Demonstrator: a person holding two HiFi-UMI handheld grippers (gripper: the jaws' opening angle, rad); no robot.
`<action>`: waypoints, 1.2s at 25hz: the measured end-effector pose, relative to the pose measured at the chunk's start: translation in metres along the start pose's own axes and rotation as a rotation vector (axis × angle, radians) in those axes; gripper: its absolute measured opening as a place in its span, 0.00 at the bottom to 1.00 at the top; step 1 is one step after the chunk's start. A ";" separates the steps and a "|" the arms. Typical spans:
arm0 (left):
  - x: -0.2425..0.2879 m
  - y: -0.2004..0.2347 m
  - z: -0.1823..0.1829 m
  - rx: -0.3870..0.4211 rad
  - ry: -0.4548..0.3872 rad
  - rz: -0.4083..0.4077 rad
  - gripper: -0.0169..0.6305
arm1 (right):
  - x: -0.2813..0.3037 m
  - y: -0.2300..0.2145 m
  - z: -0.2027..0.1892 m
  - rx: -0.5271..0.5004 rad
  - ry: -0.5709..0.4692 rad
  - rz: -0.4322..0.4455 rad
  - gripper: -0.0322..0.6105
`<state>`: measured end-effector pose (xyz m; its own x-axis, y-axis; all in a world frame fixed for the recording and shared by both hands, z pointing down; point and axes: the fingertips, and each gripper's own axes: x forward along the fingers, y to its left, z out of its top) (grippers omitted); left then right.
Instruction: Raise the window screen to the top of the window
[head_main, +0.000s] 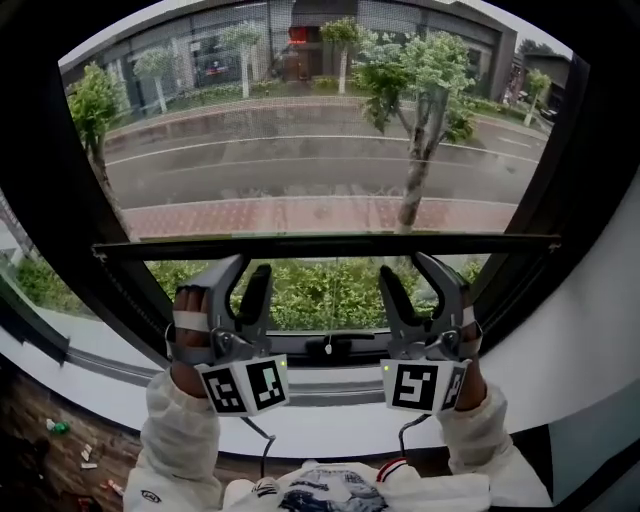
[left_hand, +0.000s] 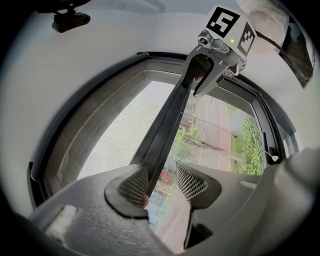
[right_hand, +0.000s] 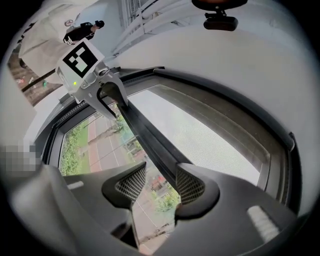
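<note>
The window screen's dark bottom bar (head_main: 330, 246) runs level across the window, with the fine mesh (head_main: 300, 130) above it and bare glass below. Both grippers sit just under the bar, jaws pointing up. My left gripper (head_main: 243, 275) is open; in the left gripper view the bar (left_hand: 165, 125) lies against one pad (left_hand: 135, 182) and street shows in the gap of the left gripper (left_hand: 162, 182). My right gripper (head_main: 415, 275) is open too; in the right gripper view the bar (right_hand: 145, 135) runs beside one pad (right_hand: 190, 185) of the right gripper (right_hand: 160, 184).
A dark window frame (head_main: 560, 200) surrounds the opening, above a white sill (head_main: 300, 420). A small latch (head_main: 328, 347) sits on the lower rail between the grippers. A black camera (right_hand: 220, 22) hangs from the ceiling. Litter lies on the floor (head_main: 60, 430) at lower left.
</note>
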<state>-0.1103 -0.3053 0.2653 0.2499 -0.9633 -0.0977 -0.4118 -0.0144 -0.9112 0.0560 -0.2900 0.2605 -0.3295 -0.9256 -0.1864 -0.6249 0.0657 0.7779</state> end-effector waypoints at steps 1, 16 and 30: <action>0.002 0.002 0.002 0.002 -0.002 0.004 0.30 | 0.001 -0.003 0.000 -0.006 -0.002 -0.004 0.34; 0.006 0.026 0.014 0.005 -0.050 0.082 0.30 | 0.006 -0.022 0.016 -0.039 -0.066 -0.067 0.33; 0.007 0.071 0.026 0.017 -0.079 0.170 0.30 | 0.015 -0.051 0.047 -0.069 -0.124 -0.133 0.33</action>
<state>-0.1152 -0.3063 0.1900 0.2465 -0.9274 -0.2815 -0.4394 0.1519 -0.8853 0.0493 -0.2900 0.1897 -0.3345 -0.8713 -0.3592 -0.6201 -0.0836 0.7801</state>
